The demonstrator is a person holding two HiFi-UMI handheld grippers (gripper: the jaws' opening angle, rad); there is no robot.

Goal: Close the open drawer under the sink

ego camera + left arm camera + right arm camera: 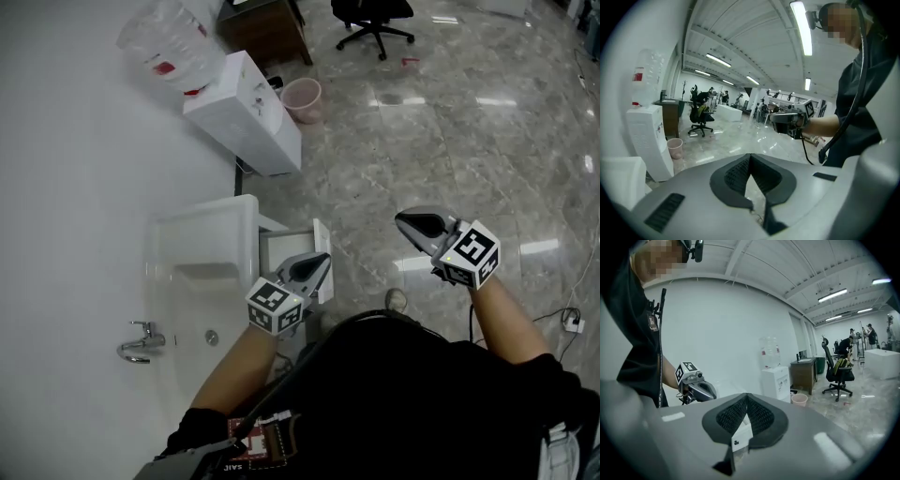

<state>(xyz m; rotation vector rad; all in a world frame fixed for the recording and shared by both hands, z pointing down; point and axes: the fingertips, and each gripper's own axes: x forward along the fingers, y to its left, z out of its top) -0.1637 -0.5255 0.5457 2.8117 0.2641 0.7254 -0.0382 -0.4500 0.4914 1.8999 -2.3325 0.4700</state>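
Left hand-held gripper (322, 263) hovering just beside open drawer (320, 234) under sink (202, 220), jaws together, empty. Right hand-held gripper (409, 223) likewise closed, hanging apart. Approaching step; next needing push on drawer front.

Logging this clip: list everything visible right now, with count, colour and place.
sink: one, white, far left
faucet: one, chrome, on the sink's left edge
drawer: one, white, open under the sink
water dispenser: one, white, beyond the sink
bottle: one, clear, on the water dispenser
bin: one, pink, beside the water dispenser
desk: one, brown, beyond the bin
office chair: one, black, top centre
left gripper: grey, shut, empty, at the drawer front
right gripper: grey, shut, empty, right of the drawer
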